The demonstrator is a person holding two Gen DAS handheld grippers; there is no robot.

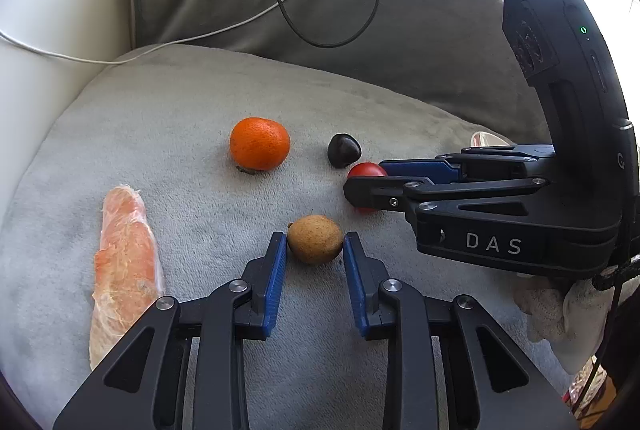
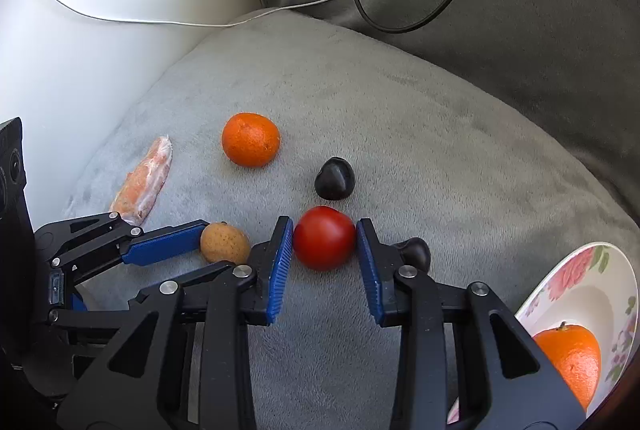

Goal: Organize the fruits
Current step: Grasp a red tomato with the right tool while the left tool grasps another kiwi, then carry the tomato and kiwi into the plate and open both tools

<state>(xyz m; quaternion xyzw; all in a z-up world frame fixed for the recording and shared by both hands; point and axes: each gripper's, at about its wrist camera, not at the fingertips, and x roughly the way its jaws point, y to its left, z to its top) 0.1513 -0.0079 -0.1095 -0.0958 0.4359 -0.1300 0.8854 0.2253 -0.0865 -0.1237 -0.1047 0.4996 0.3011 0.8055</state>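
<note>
With your left tongs point(image 1: 315, 244) touching the brown fruit point(image 1: 315, 238) and right tongs point(image 2: 325, 240) hugging the tomato point(image 2: 324, 238) beside the dark plum point(image 2: 334, 177), squeeze gently, then carry both toward the plate point(image 2: 576, 270).

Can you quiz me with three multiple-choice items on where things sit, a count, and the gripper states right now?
1. Where is the floral bowl?
A. Right of the red fruit
B. Behind the mandarin
C. On the carrot

2. How many dark fruits lie on the cushion?
A. One
B. Two
C. Four

3. What is the left gripper doing?
A. Lifting the mandarin
B. Bracketing the brown fruit
C. Hanging over the bowl

Answers: 1 A, the bowl with an orange sits at the right edge, past the red fruit. 2 B, one dark fruit and another. 3 B, its pads flank the brown fruit.
</note>
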